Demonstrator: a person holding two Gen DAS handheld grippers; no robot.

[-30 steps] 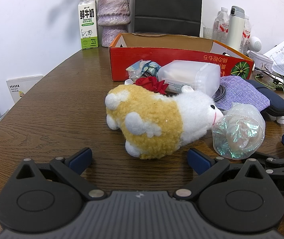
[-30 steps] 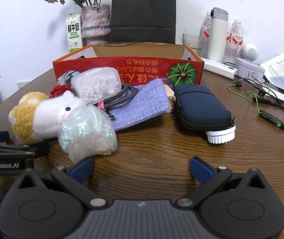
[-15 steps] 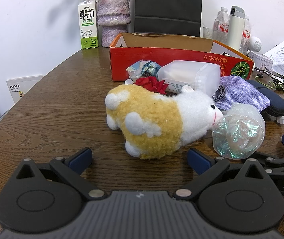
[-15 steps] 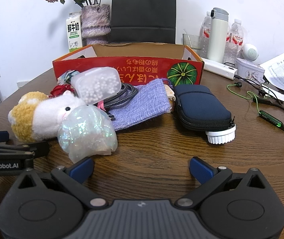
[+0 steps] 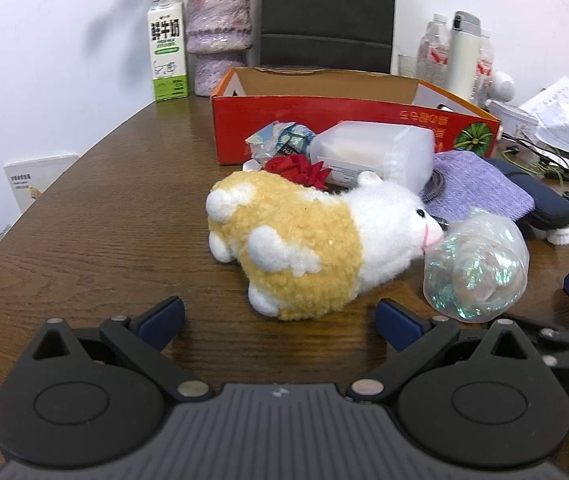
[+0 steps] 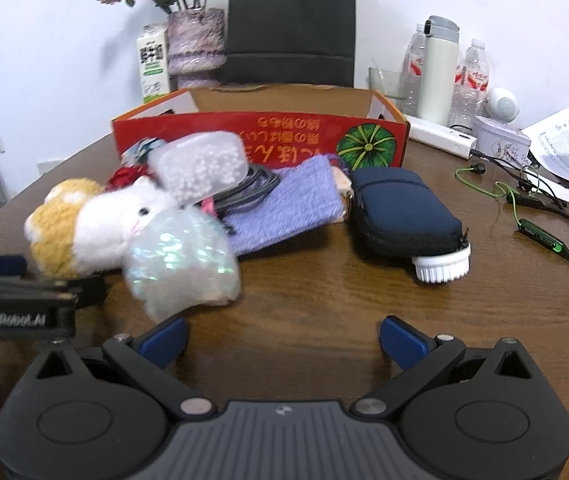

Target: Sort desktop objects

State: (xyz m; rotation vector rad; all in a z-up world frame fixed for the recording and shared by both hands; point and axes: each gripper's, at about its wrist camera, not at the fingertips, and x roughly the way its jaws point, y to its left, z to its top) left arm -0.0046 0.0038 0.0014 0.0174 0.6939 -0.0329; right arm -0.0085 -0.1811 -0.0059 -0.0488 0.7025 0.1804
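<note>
- The left gripper (image 5: 280, 318) hovers low over the wooden table (image 5: 96, 240), its jaws spread wide and holding nothing.
- The right gripper (image 6: 282, 340) is likewise wide open and empty above bare wood.
- Just ahead of the left gripper lies a yellow-and-white plush sheep (image 5: 308, 248) on its side, its snout touching a clear bag of iridescent shreds (image 5: 478, 270).
- Behind the sheep sit a red fabric flower (image 5: 298, 170) and a translucent box of white beads (image 6: 202, 166).
- To the right, a purple woven pouch (image 6: 284, 210) lies over a coiled grey cable (image 6: 250, 190), beside a navy zip case (image 6: 402, 212) with a white round brush (image 6: 440, 266) at its near end.
- Farther back stands an open red cardboard box (image 6: 260, 134).
- At the rear are a milk carton (image 5: 167, 50) and a purple vase (image 5: 219, 34).
</note>
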